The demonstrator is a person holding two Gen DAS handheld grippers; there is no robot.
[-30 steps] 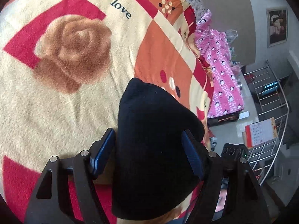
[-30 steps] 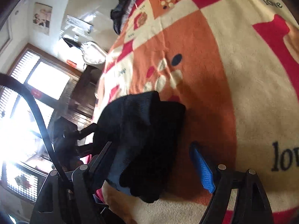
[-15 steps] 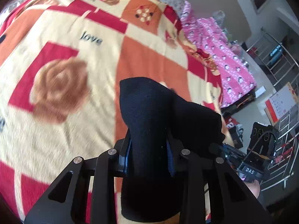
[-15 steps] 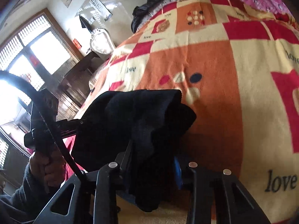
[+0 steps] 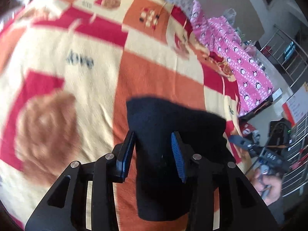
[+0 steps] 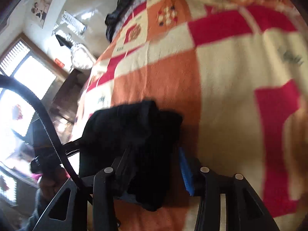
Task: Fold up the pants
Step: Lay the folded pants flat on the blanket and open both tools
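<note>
Left wrist view: the black pants [image 5: 169, 134] are being seen as a folded bundle on the patterned blanket [image 5: 80, 80], over an orange square near the bed's right edge.
Left gripper [image 5: 154, 154]: its jaws have just been opening a little; the pants are being kept between the blue pads, the right pad against the cloth, a thin gap showing at the left pad.
Beyond the bed: a pink penguin-print cloth [image 5: 236, 57] is being draped at the far side, and a metal rack [image 5: 288, 57] is standing behind it.
Right wrist view: the pants [image 6: 134, 134] are being seen bunched between the right gripper [image 6: 154, 163] fingers.
Right gripper jaws: they have just been opening slightly; whether the cloth is being pressed cannot be told through the blur.
Background: a bright window [image 6: 23, 88] is being shown at left.
</note>
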